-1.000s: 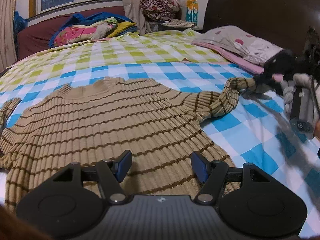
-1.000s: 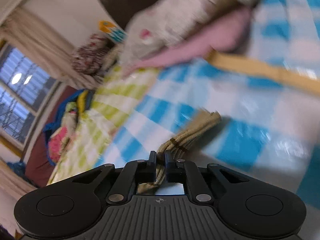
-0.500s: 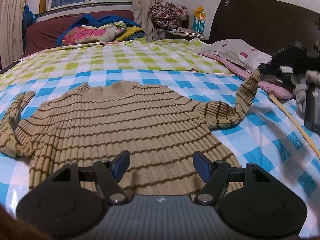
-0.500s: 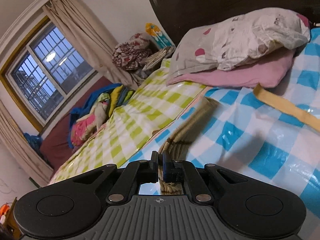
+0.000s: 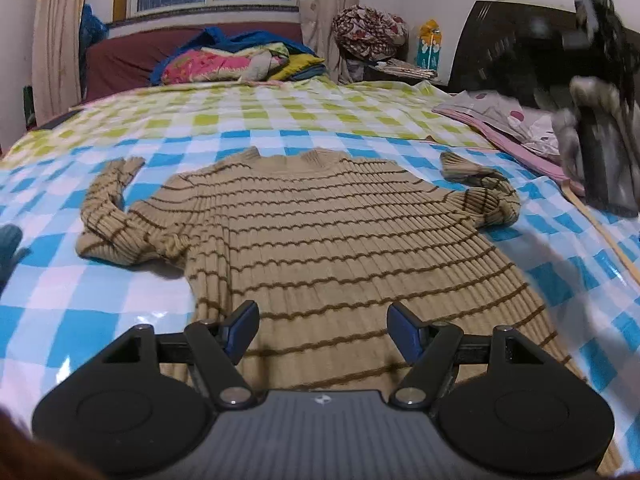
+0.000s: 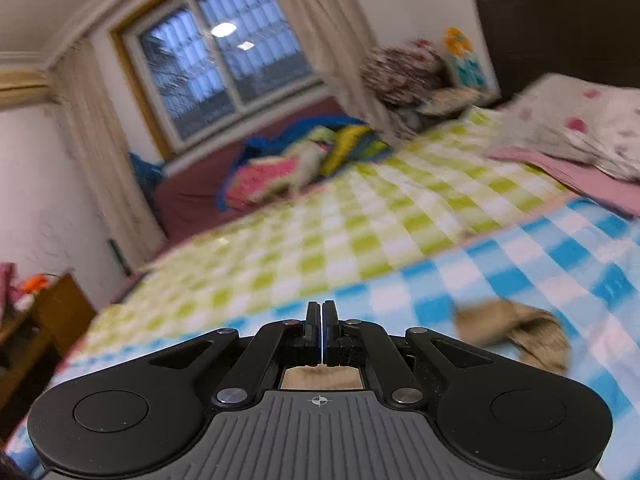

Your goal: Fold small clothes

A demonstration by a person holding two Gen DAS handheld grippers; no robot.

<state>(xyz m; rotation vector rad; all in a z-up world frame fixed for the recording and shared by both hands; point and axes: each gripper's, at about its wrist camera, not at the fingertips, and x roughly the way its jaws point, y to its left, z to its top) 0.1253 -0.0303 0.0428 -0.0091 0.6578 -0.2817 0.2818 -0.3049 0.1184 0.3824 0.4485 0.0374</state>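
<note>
Checked bed [image 5: 120, 304], sweater [image 5: 328, 240] apparently flat

Sweater [image 5: 320, 240]: tan ribbed knit, thin brown stripes; lies flat, collar away, on blue-checked bed cover [image 5: 100, 320]; both sleeves bunched, folded at the sides.

Sweater [image 5: 340, 240] hem hidden behind left gripper [image 5: 322, 330]; right-wrist view motion-blurred

Your left gripper [image 5: 322, 330]: matte black body, ribbed grey centre plate, blue finger pads [image 5: 404, 330], silver pivot screws, round side discs. Your right gripper [image 6: 321, 330]: identical build, small crosshair mark on the ribbed plate.
</note>
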